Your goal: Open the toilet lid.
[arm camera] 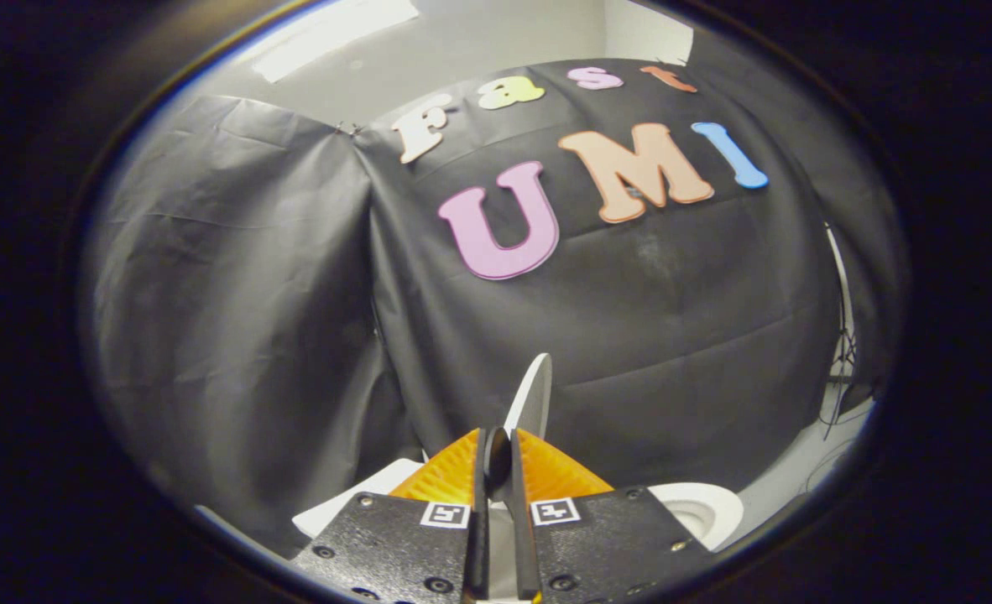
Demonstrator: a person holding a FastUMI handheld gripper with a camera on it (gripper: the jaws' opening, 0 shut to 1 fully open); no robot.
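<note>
The white toilet lid [535, 393] stands raised and is seen edge-on, rising as a thin curved blade just beyond my fingers. My gripper [500, 449] is shut on the lid's rim, with both fingers pressed against its two faces. The toilet bowl [702, 510] shows as a white rounded rim low to the right of the fingers. A flat white part of the toilet [362, 497] lies low to the left of them. The lower part of the lid is hidden behind my fingers.
Black cloth walls [236, 319] close in the booth right behind the toilet and to the left. A light floor strip with thin cables [832, 419] runs along the right side.
</note>
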